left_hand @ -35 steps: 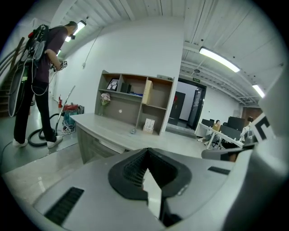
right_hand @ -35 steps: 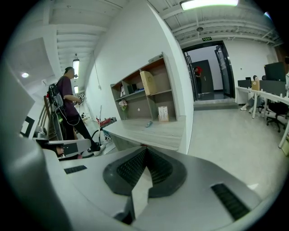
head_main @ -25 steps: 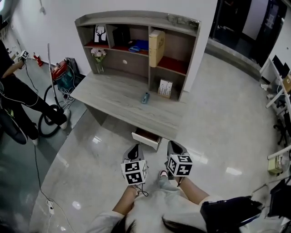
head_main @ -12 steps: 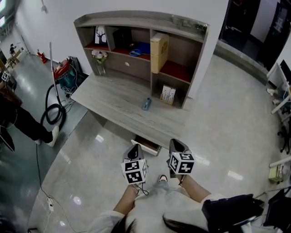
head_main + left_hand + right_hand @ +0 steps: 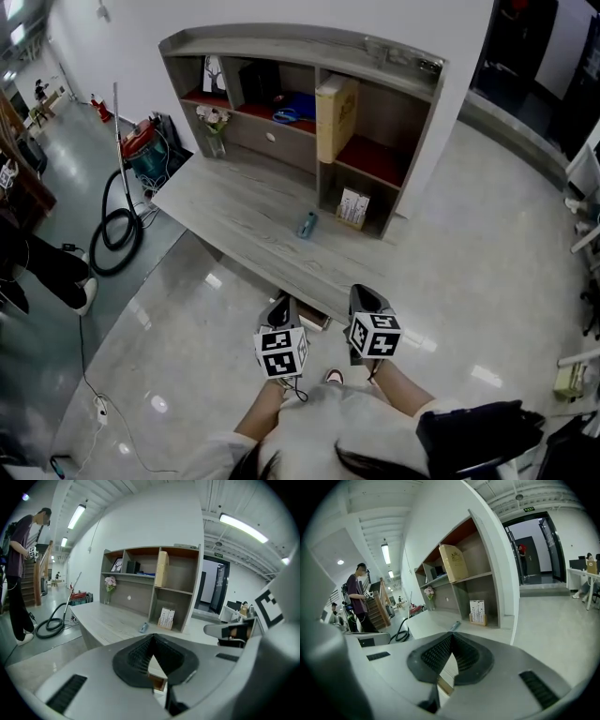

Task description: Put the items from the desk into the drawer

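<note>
A small blue item [image 5: 307, 224] lies on the grey wooden desk [image 5: 244, 211], in front of a printed box [image 5: 353, 208] that stands in the lower shelf bay. Under the desk's front edge a drawer [image 5: 316, 321] stands partly pulled out, half hidden behind my left gripper [image 5: 279, 306]. My right gripper [image 5: 364, 298] is level with the left one, above the floor short of the desk. Both point at the desk, shut and empty. The left gripper [image 5: 152, 637] view shows the blue item [image 5: 143, 627] far ahead. The right gripper [image 5: 451, 635] view shows the same item [image 5: 455, 626].
A hutch [image 5: 300, 84] on the desk holds a tall carton [image 5: 336, 105], a flower vase [image 5: 216, 131] and other items. A red vacuum cleaner [image 5: 141, 155] with its black hose [image 5: 117, 230] sits left of the desk. A person [image 5: 18, 564] stands far left. A cable [image 5: 94, 403] runs across the floor.
Both grippers and the head have moved closer to the desk. The drawer is now partly covered by the left gripper. The person at the left has drifted toward the picture's edge.
</note>
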`<act>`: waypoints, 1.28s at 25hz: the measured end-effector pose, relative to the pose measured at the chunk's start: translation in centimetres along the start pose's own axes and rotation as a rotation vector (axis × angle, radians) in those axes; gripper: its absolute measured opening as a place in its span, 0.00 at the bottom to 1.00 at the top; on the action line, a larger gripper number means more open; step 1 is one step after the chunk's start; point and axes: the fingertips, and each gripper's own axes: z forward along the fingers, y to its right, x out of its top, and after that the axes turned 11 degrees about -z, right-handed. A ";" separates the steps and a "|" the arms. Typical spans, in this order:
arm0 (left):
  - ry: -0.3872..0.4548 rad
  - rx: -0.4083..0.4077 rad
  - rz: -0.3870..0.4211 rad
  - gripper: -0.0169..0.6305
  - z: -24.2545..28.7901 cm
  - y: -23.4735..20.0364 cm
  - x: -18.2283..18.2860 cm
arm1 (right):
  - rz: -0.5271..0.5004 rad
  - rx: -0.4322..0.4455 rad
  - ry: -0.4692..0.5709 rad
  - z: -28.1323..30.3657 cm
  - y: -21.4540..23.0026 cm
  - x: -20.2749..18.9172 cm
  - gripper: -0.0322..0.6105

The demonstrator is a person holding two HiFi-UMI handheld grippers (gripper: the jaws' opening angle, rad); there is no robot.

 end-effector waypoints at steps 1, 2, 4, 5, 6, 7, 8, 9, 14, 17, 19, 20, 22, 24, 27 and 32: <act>0.000 0.003 -0.002 0.02 0.2 0.2 0.1 | 0.002 0.006 -0.002 0.2 0.2 0.1 0.05; 0.000 0.006 -0.003 0.02 0.4 0.3 0.1 | 0.003 0.013 -0.006 0.5 0.3 0.0 0.05; 0.000 0.018 -0.008 0.02 0.5 0.5 0.1 | 0.007 0.035 -0.020 1.0 0.3 -0.3 0.05; -0.001 0.023 -0.010 0.02 0.6 0.5 0.1 | 0.011 0.045 -0.029 1.3 0.2 -0.6 0.05; -0.005 0.026 -0.010 0.02 0.8 0.6 0.1 | 0.017 0.052 -0.037 1.8 0.2 -0.8 0.05; -0.010 0.025 -0.006 0.02 1.1 0.7 0.1 | 0.025 0.054 -0.044 2.2 0.2 -1.0 0.05; -0.015 0.021 0.001 0.02 1.4 0.8 0.1 | 0.034 0.054 -0.049 2.6 0.2 -1.1 0.05; -0.021 0.015 0.010 0.02 1.7 0.8 0.0 | 0.041 0.052 -0.055 3.0 0.2 -1.3 0.05; -0.050 -0.042 0.028 0.02 3.8 0.3 0.4 | 0.064 0.010 -0.050 4.8 -0.2 -0.7 0.05; -0.054 -0.069 0.041 0.02 4.9 -0.6 1.5 | 0.066 -0.009 -0.028 5.4 -1.1 0.6 0.05; -0.053 -0.085 0.050 0.02 5.7 -0.9 2.3 | 0.048 -0.026 -0.011 5.8 -1.2 1.5 0.05; -0.049 -0.095 0.054 0.02 6.0 -0.9 2.7 | 0.044 -0.037 -0.003 6.0 -1.0 1.9 0.05; -0.035 -0.123 0.054 0.02 6.5 -0.7 3.6 | 0.049 -0.053 0.006 6.4 -0.8 2.5 0.05; -0.026 -0.151 0.053 0.02 6.7 -0.6 4.2 | 0.055 -0.060 0.009 6.8 -1.0 2.7 0.05; -0.030 -0.165 0.075 0.02 7.2 -0.9 4.7 | 0.062 -0.065 0.008 7.3 -1.4 2.8 0.05; -0.032 -0.169 0.098 0.02 7.6 -1.2 5.4 | 0.063 -0.069 0.012 7.3 -1.7 3.0 0.05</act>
